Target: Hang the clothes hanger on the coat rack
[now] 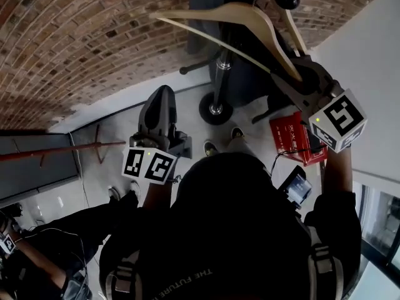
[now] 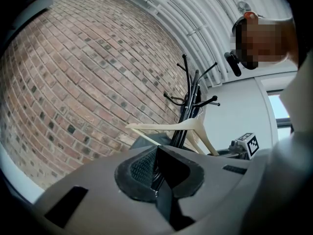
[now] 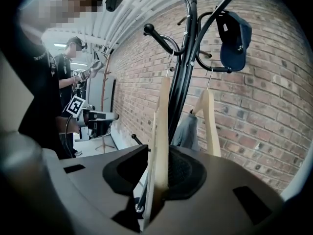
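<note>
- The left hand-held gripper (image 2: 157, 160) has its jaws closed together on nothing. In the head view it sits at about 8 o'clock of the hanger (image 1: 231, 11), well apart from it. If the hanger slips, this one looks too far off to catch it.
- On the rack (image 3: 183, 82), the hanger's hook reaches up beside a curled peg toward 12 o'clock in the right gripper view. I cannot tell whether it sits over the peg. If it only leans there, the hanger probably drops to the floor when left alone.
- The right hand-held gripper (image 3: 157, 168) has its jaws partly apart. One hanger arm stands between them, resting against the right pad, and no squeeze shows. A crooked retreat could snag that arm or the thin lower bar and drag the hook off.
- A second hanger (image 3: 209, 116) hangs at 2 o'clock of the jaws, with a grey garment (image 3: 188, 131) just beside it. A cap (image 3: 234, 35) hangs higher, at 1 o'clock. A swinging hanger could knock any of them.
- The hanger is up at the rack. In the right gripper view it rises from between the right jaws toward 12 o'clock, close along the pole. In the head view its other arm stretches away from that gripper toward 10 o'clock, across the pole.
</note>
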`<act>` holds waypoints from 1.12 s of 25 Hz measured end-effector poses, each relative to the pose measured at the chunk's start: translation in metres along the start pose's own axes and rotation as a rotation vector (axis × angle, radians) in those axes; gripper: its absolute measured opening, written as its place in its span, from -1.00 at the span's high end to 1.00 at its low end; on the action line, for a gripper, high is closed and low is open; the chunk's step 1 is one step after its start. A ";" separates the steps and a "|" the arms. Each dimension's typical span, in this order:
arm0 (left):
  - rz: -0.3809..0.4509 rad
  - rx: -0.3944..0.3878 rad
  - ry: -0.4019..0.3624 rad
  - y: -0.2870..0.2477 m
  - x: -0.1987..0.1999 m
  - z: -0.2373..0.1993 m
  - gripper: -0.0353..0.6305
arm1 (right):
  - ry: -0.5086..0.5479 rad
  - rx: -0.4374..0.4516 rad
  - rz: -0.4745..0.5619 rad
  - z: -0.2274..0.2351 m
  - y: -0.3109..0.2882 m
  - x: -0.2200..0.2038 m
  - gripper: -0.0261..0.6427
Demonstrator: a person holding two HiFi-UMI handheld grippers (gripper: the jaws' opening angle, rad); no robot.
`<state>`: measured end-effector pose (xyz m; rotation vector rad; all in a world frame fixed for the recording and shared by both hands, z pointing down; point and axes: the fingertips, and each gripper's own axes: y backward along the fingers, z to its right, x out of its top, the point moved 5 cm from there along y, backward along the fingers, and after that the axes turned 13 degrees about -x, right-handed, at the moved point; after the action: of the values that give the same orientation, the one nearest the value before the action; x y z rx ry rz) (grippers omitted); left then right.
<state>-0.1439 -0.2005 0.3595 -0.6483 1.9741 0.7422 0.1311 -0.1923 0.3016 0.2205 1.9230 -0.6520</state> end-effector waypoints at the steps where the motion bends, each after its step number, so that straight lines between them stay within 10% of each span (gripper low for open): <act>1: 0.002 -0.002 -0.005 -0.002 -0.001 0.001 0.83 | 0.003 -0.001 0.014 0.002 0.000 0.001 0.64; 28: -0.028 -0.026 -0.011 -0.010 -0.009 0.009 0.83 | -0.022 0.017 0.197 0.000 0.025 0.015 0.40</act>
<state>-0.1279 -0.1999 0.3608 -0.6841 1.9443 0.7544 0.1357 -0.1737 0.2798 0.4063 1.8472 -0.5367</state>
